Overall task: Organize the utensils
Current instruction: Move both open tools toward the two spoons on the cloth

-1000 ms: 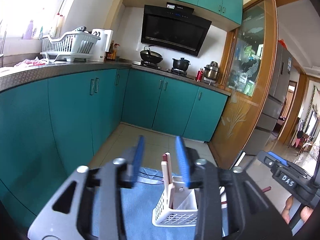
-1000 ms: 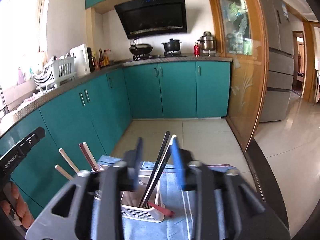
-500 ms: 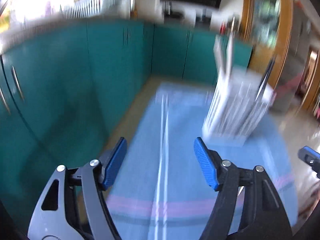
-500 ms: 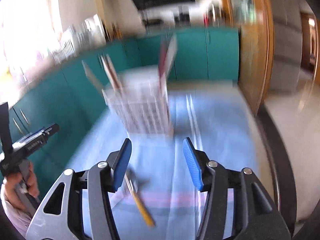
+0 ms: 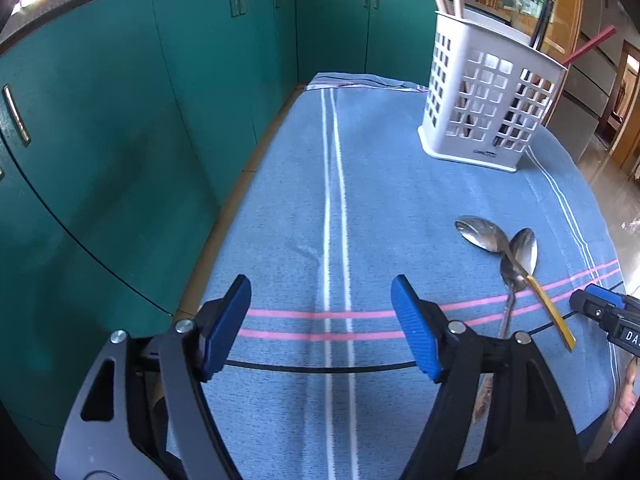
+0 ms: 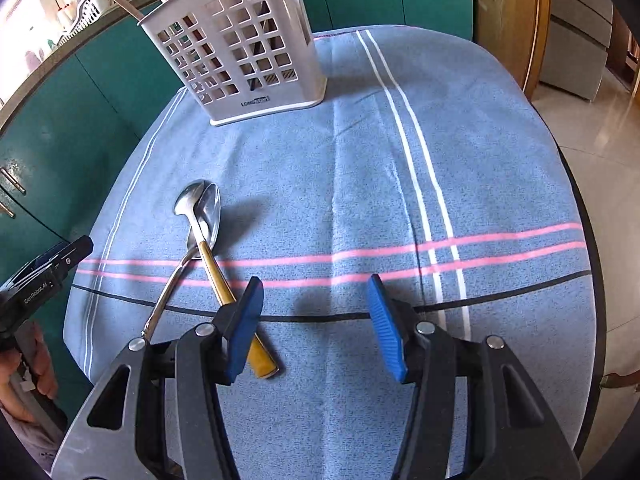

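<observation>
Gold spoon handle [image 6: 224, 292] behind fingers [image 6: 244, 324]

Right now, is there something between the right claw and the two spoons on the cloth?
Nothing visible stands between them. The right claw is open above the cloth, and the gold-handled spoon lies crossed with the silver spoon just beside its left finger. The white basket stands farther back.

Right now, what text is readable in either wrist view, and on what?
"LONG", then smaller print too small to read: base of the white utensil caddy.
"GenRobot.AI": body of the left gripper, right wrist view.
"DA", cut off at the frame edge: right gripper, left wrist view.
</observation>
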`<state>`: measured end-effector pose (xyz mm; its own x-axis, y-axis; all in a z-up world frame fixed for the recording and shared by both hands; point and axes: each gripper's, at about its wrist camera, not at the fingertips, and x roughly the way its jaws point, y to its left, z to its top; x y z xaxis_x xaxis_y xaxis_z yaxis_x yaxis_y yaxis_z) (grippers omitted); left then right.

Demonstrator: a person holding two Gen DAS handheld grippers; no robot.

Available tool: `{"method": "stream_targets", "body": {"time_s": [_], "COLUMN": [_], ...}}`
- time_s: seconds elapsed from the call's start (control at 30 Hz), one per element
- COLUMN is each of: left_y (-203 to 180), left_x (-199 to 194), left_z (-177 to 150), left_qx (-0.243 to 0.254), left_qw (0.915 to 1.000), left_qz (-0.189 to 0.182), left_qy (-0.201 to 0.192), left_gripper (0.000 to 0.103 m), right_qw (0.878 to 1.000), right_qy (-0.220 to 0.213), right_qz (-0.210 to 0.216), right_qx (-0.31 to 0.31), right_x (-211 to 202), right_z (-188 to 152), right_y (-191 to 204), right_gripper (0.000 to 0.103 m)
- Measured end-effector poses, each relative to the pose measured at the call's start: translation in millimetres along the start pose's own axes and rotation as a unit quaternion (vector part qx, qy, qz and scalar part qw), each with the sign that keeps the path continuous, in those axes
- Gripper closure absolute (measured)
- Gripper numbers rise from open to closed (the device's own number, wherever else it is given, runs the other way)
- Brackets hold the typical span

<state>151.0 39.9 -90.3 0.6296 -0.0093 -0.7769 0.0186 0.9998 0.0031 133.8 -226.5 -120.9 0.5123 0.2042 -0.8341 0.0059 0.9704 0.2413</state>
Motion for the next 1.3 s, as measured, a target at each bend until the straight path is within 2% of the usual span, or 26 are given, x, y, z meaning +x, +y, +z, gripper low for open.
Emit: {"method": "stream_targets", "body": {"time_s": [0.2,1.03,1.3], "left_y": [-9,-9,-12], "left_x": [1,7,2], "left_z": [-3,-8,-3], "left_qx": [0.016,0.018,0.010], "left_qw": [0.9998,0.9996,0.9997], "left_qz": [-0.004,-0.004,-0.018], "left_qy": [0.005,0.019,0.011], "left_gripper": [0.029,0.026,0.026], "right_qw": [1.000,1.000,1.000], "right_qy": [-0.003,-0.007,-0.007], "right_qz": [0.009,0.010,0.007], "right_qx": [0.008,0.005,0.003], "right_x": [-3,-5,-5], "right_z": [0,-2,-1], "right_y": [-1,-1,0], "right_gripper": [0.050,0.050,0.050]}}
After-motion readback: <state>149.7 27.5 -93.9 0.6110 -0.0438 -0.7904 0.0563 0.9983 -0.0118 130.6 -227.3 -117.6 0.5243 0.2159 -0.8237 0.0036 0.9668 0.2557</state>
